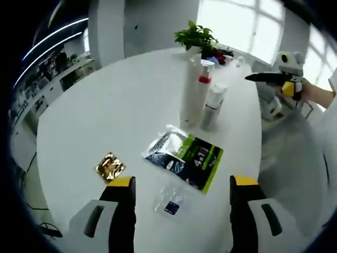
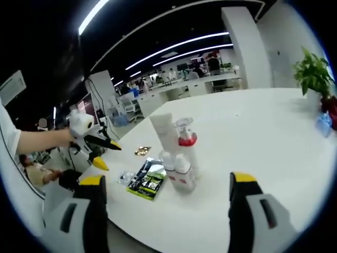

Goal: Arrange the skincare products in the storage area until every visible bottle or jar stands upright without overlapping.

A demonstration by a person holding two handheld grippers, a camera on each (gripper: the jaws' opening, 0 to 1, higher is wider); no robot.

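The skincare products are grouped near the middle of the white table: a tall white tube, a pump bottle with a red collar and a short capped bottle, all standing upright and close together. In the right gripper view the same group is seen, with the tall white tube behind and the pump bottle with a red collar beside it; whether the bottles touch one another cannot be told.

A green-and-silver sachet lies flat on the table in front of the group, with a gold foil packet and a small clear packet nearby.

The left gripper is held low over the clear packet with its jaws spread and nothing between them. The right gripper is held short of the bottle group, jaws likewise spread and empty.

The bottles appear already upright, so the step in hand is judged to be a check of spacing. If a bottle is to be separated, it should be approached from its open side, gripped low on the body rather than at the pump head, and moved straight away from its neighbours. The tall tube is likely to topple easily; contact with it should be avoided. The flat packets should be kept out of the travel path.
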